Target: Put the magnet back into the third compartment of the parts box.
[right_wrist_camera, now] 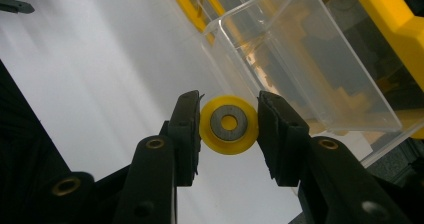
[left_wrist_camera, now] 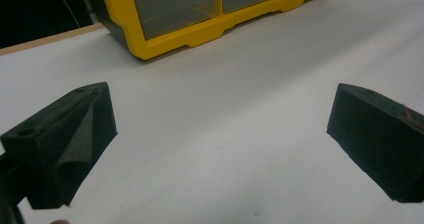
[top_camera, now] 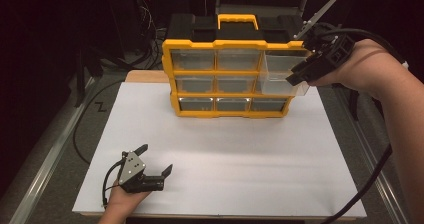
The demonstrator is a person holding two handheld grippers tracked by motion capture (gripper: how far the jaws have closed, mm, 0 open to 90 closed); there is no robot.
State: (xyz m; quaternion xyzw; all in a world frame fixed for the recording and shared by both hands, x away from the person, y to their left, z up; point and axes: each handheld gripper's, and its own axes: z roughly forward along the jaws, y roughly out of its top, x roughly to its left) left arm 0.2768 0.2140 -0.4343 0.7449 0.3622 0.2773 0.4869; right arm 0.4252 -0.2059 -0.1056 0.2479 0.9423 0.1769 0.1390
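I am holding a small yellow wheel [right_wrist_camera: 229,125] with a grey metal hub, pinched between the jaws of my right gripper [top_camera: 306,73], beside the pulled-out clear drawer [top_camera: 280,75] at the top right of the yellow parts organizer [top_camera: 227,79]. I judge it best to be raising the wheel over the drawer's rim before releasing. My left gripper [top_camera: 155,159] is resting wide open and empty on the near left of the white table [top_camera: 240,154].

A lab-style recording bench: white tabletop [top_camera: 225,154], yellow parts organizer [top_camera: 232,79], cables [top_camera: 150,29] trailing in darkened surroundings.
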